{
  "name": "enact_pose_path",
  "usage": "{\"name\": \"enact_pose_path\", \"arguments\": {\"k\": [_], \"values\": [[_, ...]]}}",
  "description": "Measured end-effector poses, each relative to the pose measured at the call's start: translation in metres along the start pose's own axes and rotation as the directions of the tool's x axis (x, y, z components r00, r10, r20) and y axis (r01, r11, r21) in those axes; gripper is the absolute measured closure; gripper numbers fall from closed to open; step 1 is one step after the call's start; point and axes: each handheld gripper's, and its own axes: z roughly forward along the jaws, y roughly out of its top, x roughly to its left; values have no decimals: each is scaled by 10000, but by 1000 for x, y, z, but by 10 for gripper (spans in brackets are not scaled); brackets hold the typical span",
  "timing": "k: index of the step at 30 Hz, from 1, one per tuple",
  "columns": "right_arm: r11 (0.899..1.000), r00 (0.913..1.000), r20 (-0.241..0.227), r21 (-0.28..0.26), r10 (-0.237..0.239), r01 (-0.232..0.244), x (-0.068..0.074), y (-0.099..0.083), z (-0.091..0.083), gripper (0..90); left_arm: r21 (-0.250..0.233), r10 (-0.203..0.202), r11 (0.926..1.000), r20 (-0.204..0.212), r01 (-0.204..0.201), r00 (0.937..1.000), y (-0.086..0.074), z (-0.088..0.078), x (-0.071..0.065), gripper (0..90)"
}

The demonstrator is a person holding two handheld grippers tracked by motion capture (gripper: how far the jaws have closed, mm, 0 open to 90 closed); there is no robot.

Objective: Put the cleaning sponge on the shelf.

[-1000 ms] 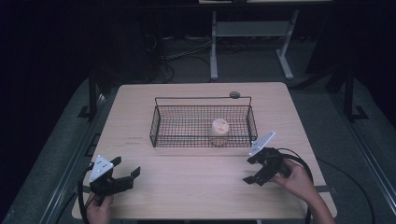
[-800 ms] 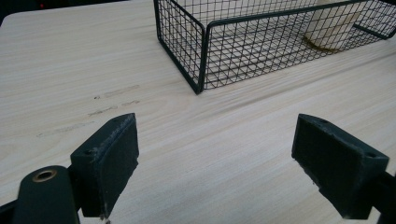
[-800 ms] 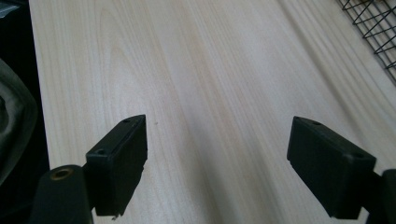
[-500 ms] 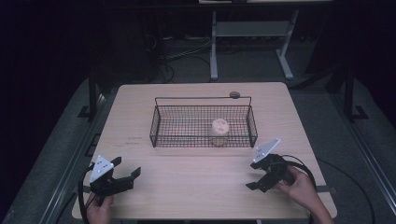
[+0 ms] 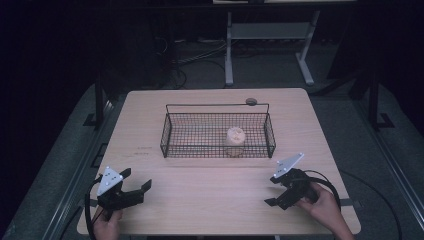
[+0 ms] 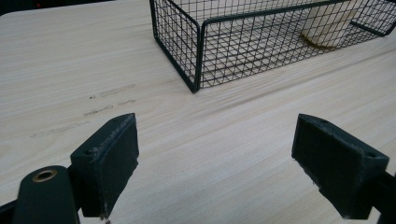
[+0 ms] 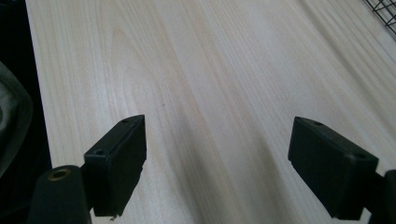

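Note:
A black wire basket (image 5: 167,134) stands in the middle of the light wooden table (image 5: 210,185). A cream, rounded object (image 5: 235,138) sits inside it toward the right end. My left gripper (image 5: 136,179) rests near the table's front left corner, open and empty. In the left gripper view the jaws (image 6: 215,144) stand wide apart, facing the basket's corner (image 6: 198,60) and the cream object (image 6: 327,28). My right gripper (image 5: 273,191) is at the front right, open, with nothing held. Its own view (image 7: 215,149) looks along bare wood.
A small dark round thing (image 5: 251,101) lies at the table's far edge behind the basket. A white metal stand (image 5: 267,35) and cables are on the floor beyond. The basket's corner (image 7: 384,8) just enters the right gripper view. The table edge drops off at that view's left.
The right gripper has drawn back from the basket toward the front right of the table. The left gripper has stayed put.

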Motion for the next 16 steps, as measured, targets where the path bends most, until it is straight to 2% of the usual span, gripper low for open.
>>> {"name": "enact_pose_path", "arguments": {"k": [4,12,16], "values": [[10000,9999,110,27,-61,61,3,-3,1,188,-4,13,10000,8,-13,10000,0,0,0,139],[9985,9992,252,-451,320,-308,5,-13,-4,188,-1,4,10000,14,-4,10000,0,0,-1,139],[9985,9987,412,-469,296,-276,8,-15,-6,187,-22,18,10000,3,-18,10000,0,-1,-1,139]]}}
